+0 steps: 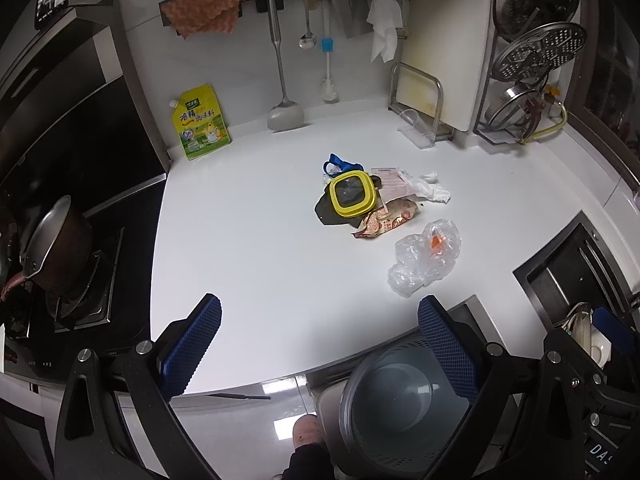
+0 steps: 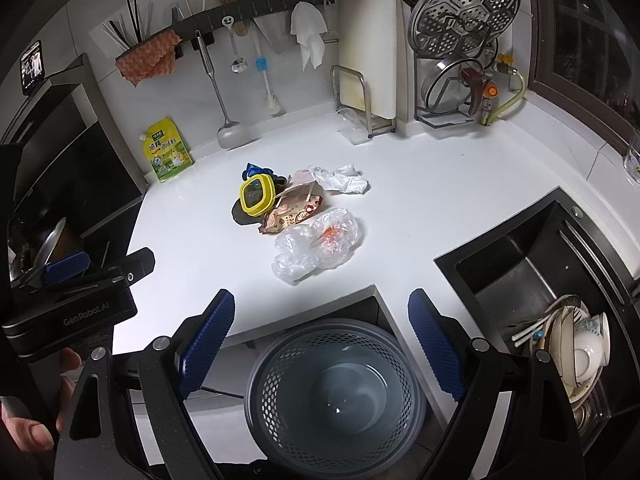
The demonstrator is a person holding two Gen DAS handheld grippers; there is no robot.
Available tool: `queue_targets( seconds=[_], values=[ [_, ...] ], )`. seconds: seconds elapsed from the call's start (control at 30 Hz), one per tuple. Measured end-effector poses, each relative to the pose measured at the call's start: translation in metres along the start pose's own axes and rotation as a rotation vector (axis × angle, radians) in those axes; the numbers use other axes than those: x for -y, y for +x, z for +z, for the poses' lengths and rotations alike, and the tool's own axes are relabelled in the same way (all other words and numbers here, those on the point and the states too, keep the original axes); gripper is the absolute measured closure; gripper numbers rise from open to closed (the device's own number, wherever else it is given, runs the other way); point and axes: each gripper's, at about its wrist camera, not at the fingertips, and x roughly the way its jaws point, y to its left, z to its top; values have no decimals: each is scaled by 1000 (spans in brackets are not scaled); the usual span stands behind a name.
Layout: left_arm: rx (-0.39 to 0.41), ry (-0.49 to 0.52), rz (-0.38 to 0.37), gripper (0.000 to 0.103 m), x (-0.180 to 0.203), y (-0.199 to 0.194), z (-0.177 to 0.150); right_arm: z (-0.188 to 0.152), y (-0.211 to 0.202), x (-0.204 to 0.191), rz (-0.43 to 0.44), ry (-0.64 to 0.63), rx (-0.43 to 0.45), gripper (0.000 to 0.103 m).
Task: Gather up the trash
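A heap of trash lies mid-counter: a yellow-rimmed square lid [image 1: 352, 199] [image 2: 257, 195] on a black scrap, a blue scrap [image 1: 338, 164], a printed snack wrapper [image 1: 386, 222] [image 2: 292, 213], crumpled white plastic [image 1: 430, 189] [image 2: 340, 179] and a clear plastic bag [image 1: 426, 258] [image 2: 316, 246] with something orange inside. A grey perforated bin [image 1: 394, 404] [image 2: 334, 396] stands on the floor below the counter edge. My left gripper [image 1: 320, 342] is open and empty, short of the heap. My right gripper [image 2: 322, 332] is open and empty above the bin. The left gripper's body [image 2: 80, 292] shows in the right wrist view.
A stove with a pot [image 1: 52, 248] is at the left. A black sink [image 2: 532, 264] with dishes [image 2: 576, 352] is at the right. A yellow seasoning pouch [image 1: 202, 124], hanging utensils [image 1: 280, 68], a cutting board rack [image 1: 420, 100] and a lid rack [image 2: 464, 40] line the back wall.
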Motion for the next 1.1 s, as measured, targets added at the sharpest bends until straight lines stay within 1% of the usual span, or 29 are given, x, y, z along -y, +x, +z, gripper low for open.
queue_targets(
  seconds=[0.3, 0.57, 0.7, 0.83, 1.1],
  values=[
    [-25, 6, 1, 6, -16, 17, 4, 5, 19, -10, 5, 10, -25, 18],
    [-56, 25, -12, 6, -27, 44, 12, 8, 45, -16, -12, 29, -60, 18],
    [-73, 26, -22, 6, -37, 64, 16, 8, 66, -14, -33, 46, -87, 18],
    [-70, 33, -30, 6, -46, 86, 19, 9, 90, -12, -57, 63, -120, 18],
    [-96, 79, -49, 6, -47, 128, 27, 15, 139, -10, -74, 98, -163, 19]
  ],
)
